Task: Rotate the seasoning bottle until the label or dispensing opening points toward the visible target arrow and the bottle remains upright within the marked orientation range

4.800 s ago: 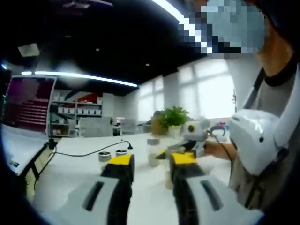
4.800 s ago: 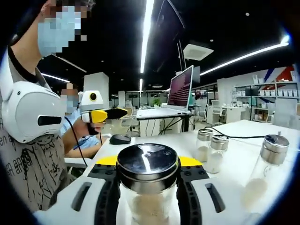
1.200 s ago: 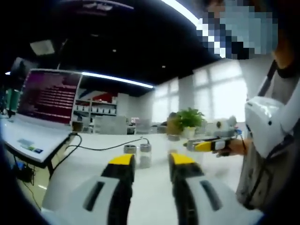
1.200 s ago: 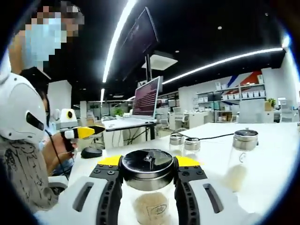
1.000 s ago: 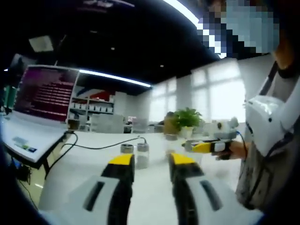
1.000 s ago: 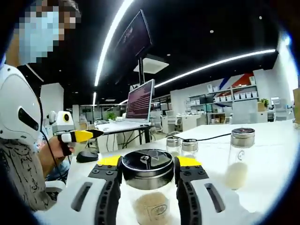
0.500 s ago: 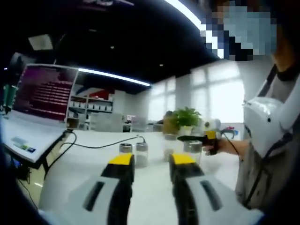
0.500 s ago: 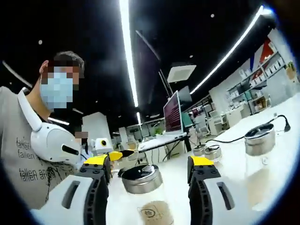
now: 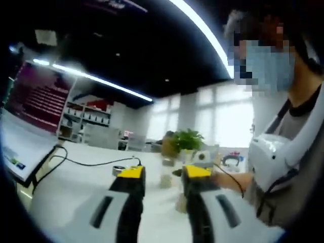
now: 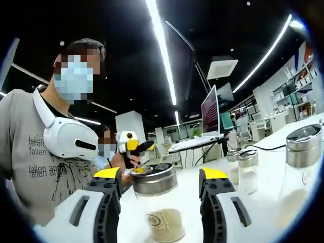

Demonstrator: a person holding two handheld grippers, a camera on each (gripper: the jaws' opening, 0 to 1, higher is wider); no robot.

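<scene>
- The seasoning bottle [image 10: 156, 205] stands upright on the white table [image 10: 263, 167], and I take it as the landmark. It is a clear glass jar with a metal lid and pale powder at the bottom, and a small dark mark is on its front.
- In the right gripper view, the right hand-held gripper [image 10: 159, 178] is spread wide: its two yellow-tipped jaws stand on both sides of the bottle, each with a clear gap, so they do not touch the glass.
- Right of the seasoning bottle, two small jars [image 10: 242, 169] stand close together, and a larger jar [image 10: 302, 164] is at the edge.
- Behind the bottle a laptop [image 10: 208, 126] is on another desk.
- Left of the bottle, the person [image 10: 45, 152] holds the left hand-held gripper [image 10: 132, 147].
- In the left gripper view, the left hand-held gripper [image 9: 158, 173] has a narrow gap between the jaws and holds nothing. Beyond it are blurred jars, a black cable [image 9: 86, 163] and a green plant [image 9: 185, 139].
</scene>
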